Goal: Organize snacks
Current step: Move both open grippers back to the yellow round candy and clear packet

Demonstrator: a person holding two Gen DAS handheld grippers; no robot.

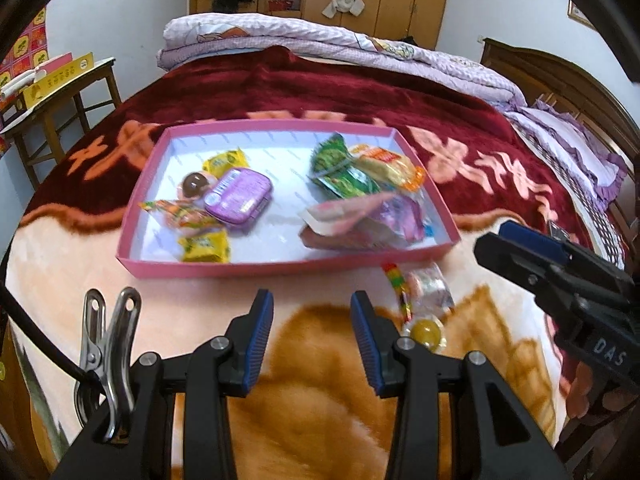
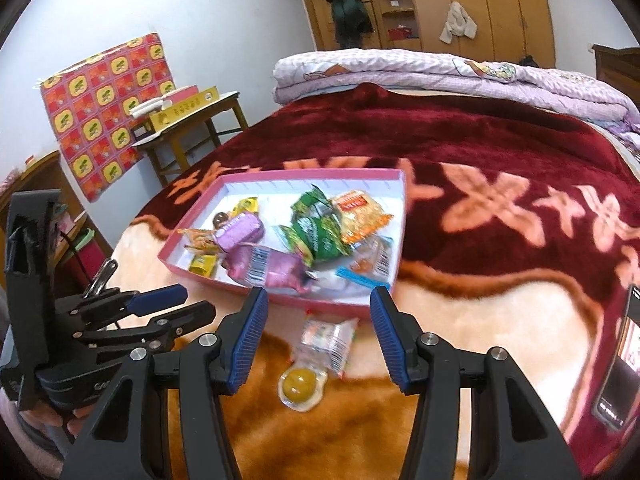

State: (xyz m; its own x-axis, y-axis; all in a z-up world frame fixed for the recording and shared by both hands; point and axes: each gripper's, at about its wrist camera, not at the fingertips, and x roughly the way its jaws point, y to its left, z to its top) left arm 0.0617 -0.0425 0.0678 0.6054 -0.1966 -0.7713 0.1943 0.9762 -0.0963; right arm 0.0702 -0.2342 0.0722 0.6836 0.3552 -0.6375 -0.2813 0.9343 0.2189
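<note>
Lying on a plush blanket [image 1: 320,380], a pink shallow box [image 1: 280,268] holds sorted snacks: a purple tin [image 1: 240,196] at its nine o'clock side, green packets [image 1: 340,168] toward two o'clock. Outside, at the box's five o'clock, rest a clear wrapped sweet [image 2: 330,340] and a round yellow candy [image 2: 298,387]. The left gripper [image 1: 312,332] and right gripper [image 2: 319,336] both hover with jaws apart, empty.
</note>
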